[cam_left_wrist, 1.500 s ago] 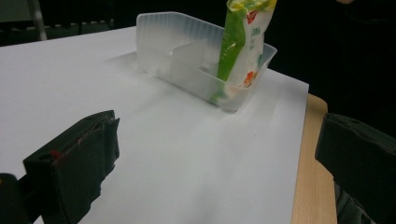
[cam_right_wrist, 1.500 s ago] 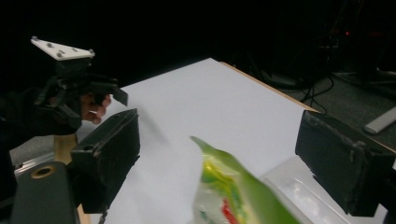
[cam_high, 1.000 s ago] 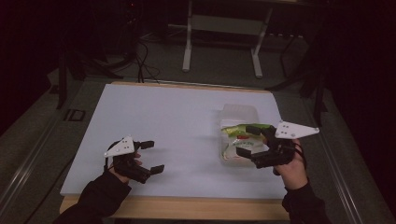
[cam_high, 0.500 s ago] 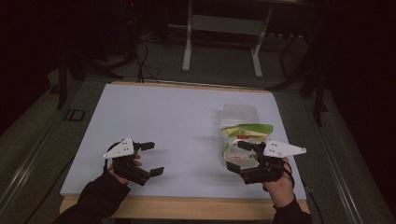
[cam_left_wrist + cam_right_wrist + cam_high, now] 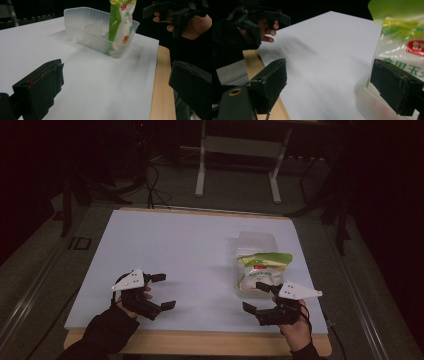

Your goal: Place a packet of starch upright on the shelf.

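I see a white table top (image 5: 190, 255) with a wooden edge (image 5: 200, 343) on the near side. Behind it, on the dark floor, stands a grey metal frame (image 5: 237, 150), and black cables (image 5: 150, 180) lie far left.

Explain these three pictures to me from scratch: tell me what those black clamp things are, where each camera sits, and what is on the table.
No robot here: a person holds a hand-operated two-jaw gripper in each hand. The high view looks down from above the person's side, so the left gripper is at the left and the right gripper at the right. The other two pictures come from cameras riding on each gripper, looking along its own black jaws, which rise from the bottom edge.

On the white table stands a clear plastic container with a divider inside. A green and white snack bag stands in its near end, sticking up above the rim.

Both grippers are open and hold nothing. The right one sits just in front of the container; the left one is well away, near the table's front edge.
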